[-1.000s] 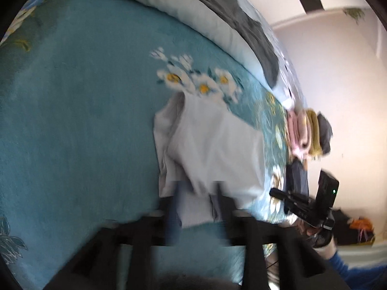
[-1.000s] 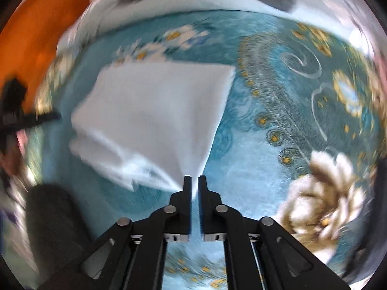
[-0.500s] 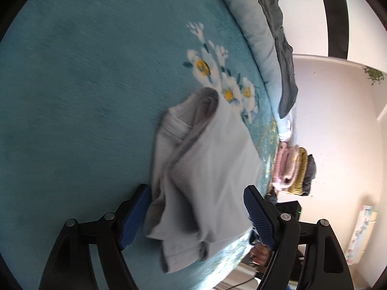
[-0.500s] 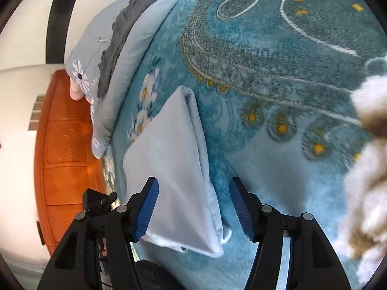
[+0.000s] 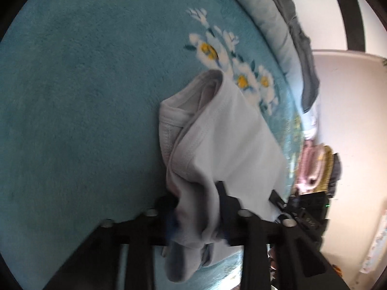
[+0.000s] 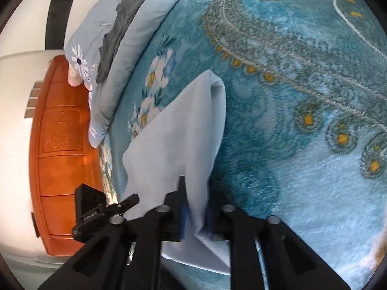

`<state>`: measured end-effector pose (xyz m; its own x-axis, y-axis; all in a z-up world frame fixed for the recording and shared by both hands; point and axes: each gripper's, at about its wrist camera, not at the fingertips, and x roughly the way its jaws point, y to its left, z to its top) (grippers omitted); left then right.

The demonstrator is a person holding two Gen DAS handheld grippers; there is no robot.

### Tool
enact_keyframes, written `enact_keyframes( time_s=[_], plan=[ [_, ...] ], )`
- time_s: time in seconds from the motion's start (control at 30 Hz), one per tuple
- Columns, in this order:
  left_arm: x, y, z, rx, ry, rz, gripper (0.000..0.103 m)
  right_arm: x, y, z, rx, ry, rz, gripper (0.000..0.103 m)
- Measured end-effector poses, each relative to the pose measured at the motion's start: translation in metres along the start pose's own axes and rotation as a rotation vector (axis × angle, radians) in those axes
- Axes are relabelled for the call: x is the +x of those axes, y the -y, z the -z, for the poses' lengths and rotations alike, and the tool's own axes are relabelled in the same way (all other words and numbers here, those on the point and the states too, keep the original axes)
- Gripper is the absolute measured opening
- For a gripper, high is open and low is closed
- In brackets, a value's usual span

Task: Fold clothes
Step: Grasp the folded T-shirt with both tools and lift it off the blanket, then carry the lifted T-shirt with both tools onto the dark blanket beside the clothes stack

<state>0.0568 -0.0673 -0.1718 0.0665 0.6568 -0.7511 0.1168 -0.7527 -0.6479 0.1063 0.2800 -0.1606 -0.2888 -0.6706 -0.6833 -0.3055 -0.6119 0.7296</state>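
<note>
Garment (image 5: 225,142) — soft pale ribbed-hem knit — bunched between both grippers' jaws.

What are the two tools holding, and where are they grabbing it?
Both hold the pale garment. The left tool pinches its bunched, hemmed end; the right tool pinches the smooth folded edge at the opposite end.

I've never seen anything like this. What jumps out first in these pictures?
A pale grey folded garment lies mid-frame on a bright teal blanket patterned with white flowers. Both black grippers are pinching it at the bottom of their views: the left gripper on its bunched edge, the right gripper on a corner. A glossy orange wooden headboard stands at the left of the right wrist view.
</note>
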Motion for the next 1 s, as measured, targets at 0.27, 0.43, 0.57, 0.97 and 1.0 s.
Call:
enact_keyframes(
  time_s=[0.27,0.43,0.57,0.97,1.0],
  plan=[
    [-0.035,0.046,0.045,0.113,0.082,-0.008,0.015,-0.036,-0.032,0.01,-0.051,0.014,-0.006,0.009],
    [-0.066,0.053,0.076,0.153,0.117,0.079,0.015,-0.077,-0.051,0.03,-0.094,0.053,-0.003,0.009],
    [-0.071,0.07,0.097,0.205,0.119,0.144,0.015,-0.122,-0.074,0.056,-0.162,0.113,0.017,0.009],
    [-0.107,0.132,0.153,0.387,0.104,0.289,0.015,-0.224,-0.098,0.129,-0.165,0.304,0.074,0.009],
    [-0.109,0.141,0.158,0.41,0.096,0.294,0.015,-0.234,-0.1,0.135,-0.164,0.325,0.074,0.009]
  ],
)
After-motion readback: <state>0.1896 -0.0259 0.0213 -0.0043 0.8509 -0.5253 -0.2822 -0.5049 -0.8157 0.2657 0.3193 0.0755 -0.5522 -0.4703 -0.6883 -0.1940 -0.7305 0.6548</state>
